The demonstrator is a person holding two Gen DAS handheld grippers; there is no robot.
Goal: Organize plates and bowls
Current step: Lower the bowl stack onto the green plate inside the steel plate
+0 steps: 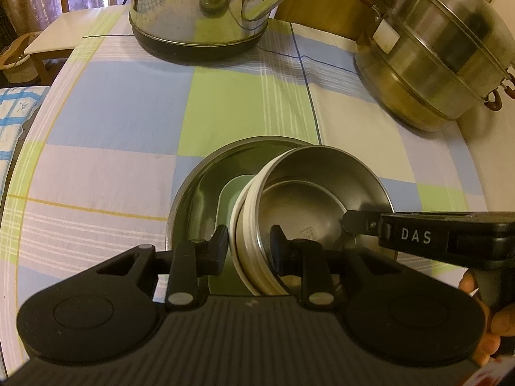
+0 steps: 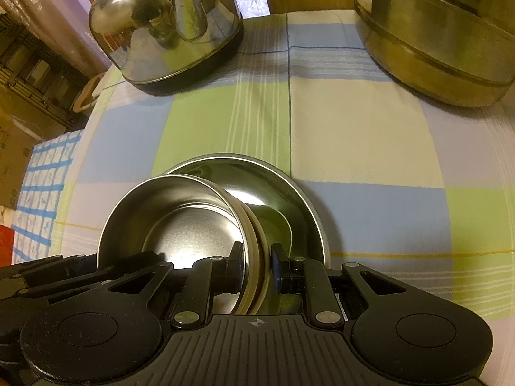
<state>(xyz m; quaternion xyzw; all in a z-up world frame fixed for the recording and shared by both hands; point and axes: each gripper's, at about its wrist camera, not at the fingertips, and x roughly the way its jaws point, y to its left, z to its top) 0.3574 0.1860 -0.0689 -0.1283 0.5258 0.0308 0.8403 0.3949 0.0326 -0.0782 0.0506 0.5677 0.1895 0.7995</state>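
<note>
Now we see a steel bowl (image 1: 322, 189), tilted, inside a wider steel plate (image 2: 283, 193) on the counter (image 1: 128, 112); left hand-held gripper (image 1: 248, 244) and right hand-held gripper (image 2: 257, 263) each pinch its opposite rims.

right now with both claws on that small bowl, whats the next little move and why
Probably lower it level into the plate. Both the left claw and right claw pinch the rim of the small steel bowl on opposite sides, and it sits tilted over the larger steel plate, so settling it flat before letting go seems safest.
</note>
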